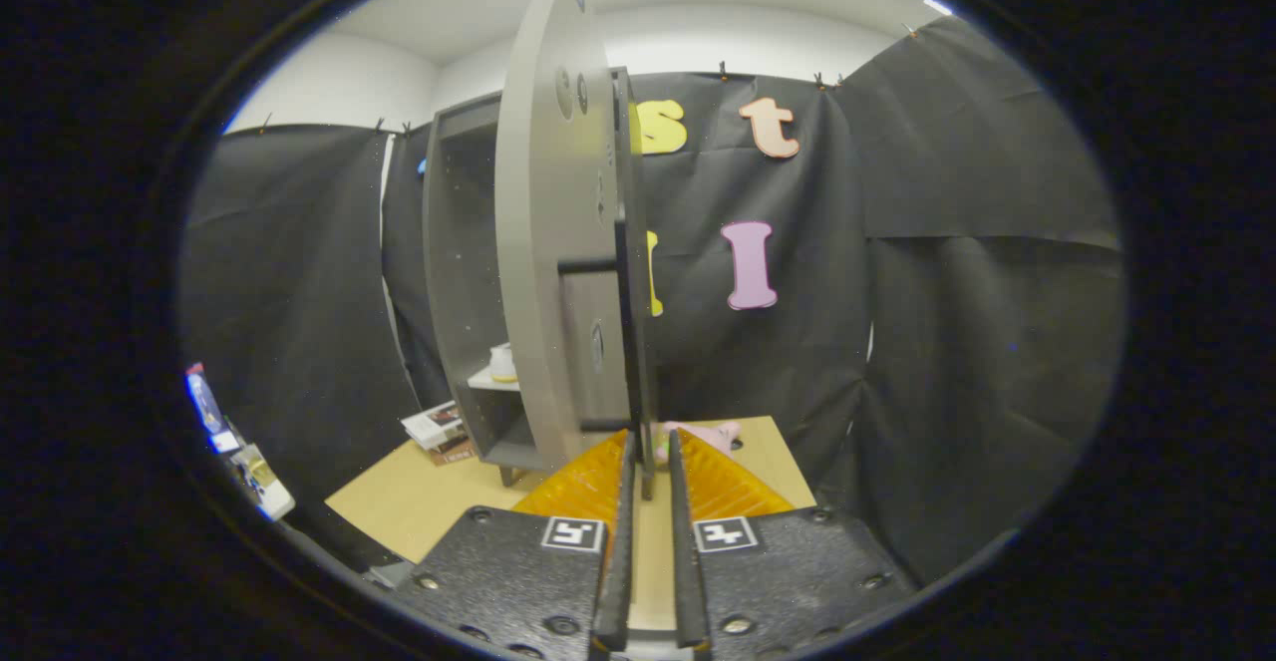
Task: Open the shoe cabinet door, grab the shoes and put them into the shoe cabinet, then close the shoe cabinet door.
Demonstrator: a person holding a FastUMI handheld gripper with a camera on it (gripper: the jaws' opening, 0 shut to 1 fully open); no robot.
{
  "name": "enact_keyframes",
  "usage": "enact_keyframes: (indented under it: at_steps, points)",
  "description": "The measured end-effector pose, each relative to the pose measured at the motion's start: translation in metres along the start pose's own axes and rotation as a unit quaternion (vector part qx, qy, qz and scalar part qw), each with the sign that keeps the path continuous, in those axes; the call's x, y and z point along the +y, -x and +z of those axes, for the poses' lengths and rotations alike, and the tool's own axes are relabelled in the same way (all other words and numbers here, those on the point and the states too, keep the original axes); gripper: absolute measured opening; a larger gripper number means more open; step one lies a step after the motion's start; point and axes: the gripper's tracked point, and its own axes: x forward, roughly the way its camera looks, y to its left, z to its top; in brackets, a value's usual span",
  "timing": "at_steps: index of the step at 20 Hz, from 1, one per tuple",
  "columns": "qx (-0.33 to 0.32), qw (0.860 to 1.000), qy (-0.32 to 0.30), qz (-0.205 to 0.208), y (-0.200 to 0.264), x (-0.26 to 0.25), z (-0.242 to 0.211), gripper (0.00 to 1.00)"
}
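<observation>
**One door edge between the tongs, swing under way**

Two fingers of the tongs [650,457] stand narrow, almost parallel, with the dark lower edge of the flat grey cabinet door [553,242] running down into the slot between them. Whether both fingers actually press on that edge I cannot tell; the gap looks only slightly wider than the panel.

The step in hand appears to be swinging the door, which stands edge-on to the tongs and well out from the tall grey matt shoe cabinet [464,272]. To do it well, I judge the pull should follow the door's arc around its hinges, not a straight line, so the thin panel does not twist out of the slot. The grip sits low on the door, so a slow, steady swing should keep the light cabinet from shifting on the pale wooden tabletop [419,501].

The door is a smooth, hard board with round drill holes and a dark rim. Inside the cabinet a pale shelf [488,380] carries a small white and yellow object [503,363], too small to identify. The soft pink shoes [704,435] lie on the tabletop just beyond the fingertips, to the right of the door.
</observation>
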Motion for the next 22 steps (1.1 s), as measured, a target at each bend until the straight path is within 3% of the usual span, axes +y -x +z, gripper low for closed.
enact_keyframes:
  at_steps: [1,2,7,11,12,13,17,18,22]
  points:
    - [0.005,1.000,0.000,-0.005,0.007,-0.007,-0.011,0.31]
    - [0.007,1.000,-0.008,-0.009,-0.032,-0.025,-0.037,0.43]
    - [0.054,0.997,-0.045,-0.032,0.000,-0.052,-0.108,0.98]
    - [0.106,0.992,-0.054,-0.035,0.011,-0.039,-0.173,0.99]
    - [0.112,0.992,-0.049,-0.030,0.053,-0.032,-0.185,0.99]
    - [0.118,0.992,-0.043,-0.025,0.053,-0.022,-0.195,0.99]
    - [0.123,0.992,-0.033,0.011,0.034,0.033,-0.223,0.99]
    - [0.124,0.991,-0.033,0.020,0.028,0.060,-0.213,0.99]
    - [0.143,0.988,-0.017,0.046,-0.018,0.129,-0.237,0.99]
